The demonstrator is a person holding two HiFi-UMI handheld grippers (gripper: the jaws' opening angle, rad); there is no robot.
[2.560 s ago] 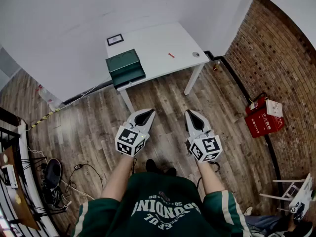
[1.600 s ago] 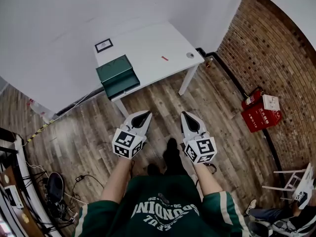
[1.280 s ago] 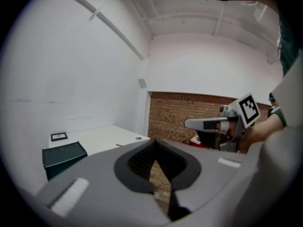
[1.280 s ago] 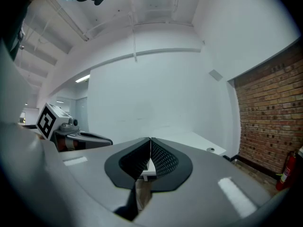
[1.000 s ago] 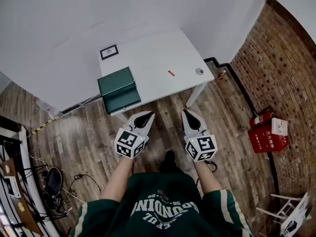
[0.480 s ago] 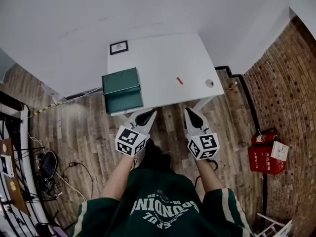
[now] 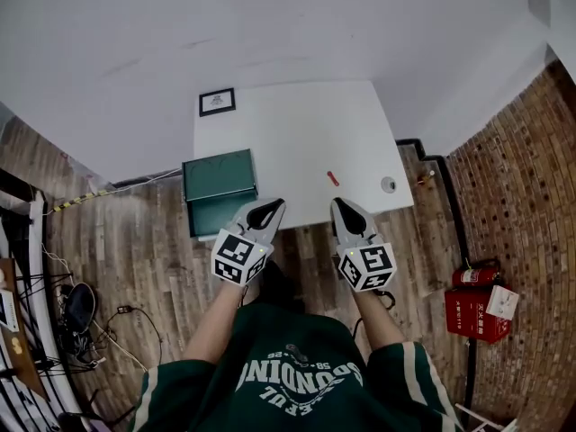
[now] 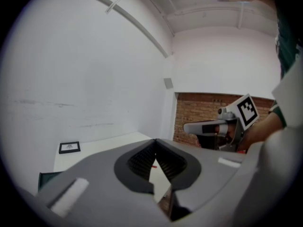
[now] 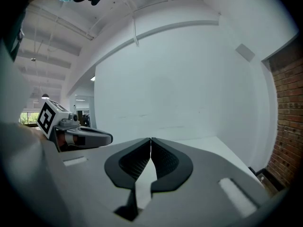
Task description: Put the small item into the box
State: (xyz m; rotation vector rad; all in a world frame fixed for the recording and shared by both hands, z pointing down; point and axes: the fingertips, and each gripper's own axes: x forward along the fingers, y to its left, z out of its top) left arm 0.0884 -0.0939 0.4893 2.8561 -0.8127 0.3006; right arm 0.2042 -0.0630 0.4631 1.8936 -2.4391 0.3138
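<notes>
A small red item (image 7: 333, 178) lies on the white table (image 7: 297, 133), right of centre near the front edge. A dark green box (image 7: 219, 190) sits on the table's front left corner, its lid up. My left gripper (image 7: 268, 204) hovers at the table's front edge just right of the box, shut and empty. My right gripper (image 7: 341, 203) hovers at the same edge just short of the red item, also shut and empty. In the left gripper view the jaws (image 8: 155, 141) meet at the tip, and the red item (image 8: 154, 166) shows in the gap below it.
A small framed picture (image 7: 217, 102) stands at the table's back left; a round grey disc (image 7: 388, 184) lies at its front right. A white wall runs behind. A brick wall and red boxes (image 7: 477, 309) are at right. Cables (image 7: 81, 313) lie on the wooden floor at left.
The person has walked up to the table, which now lies right under the gripper tips. Both grippers stayed shut, empty and side by side.
</notes>
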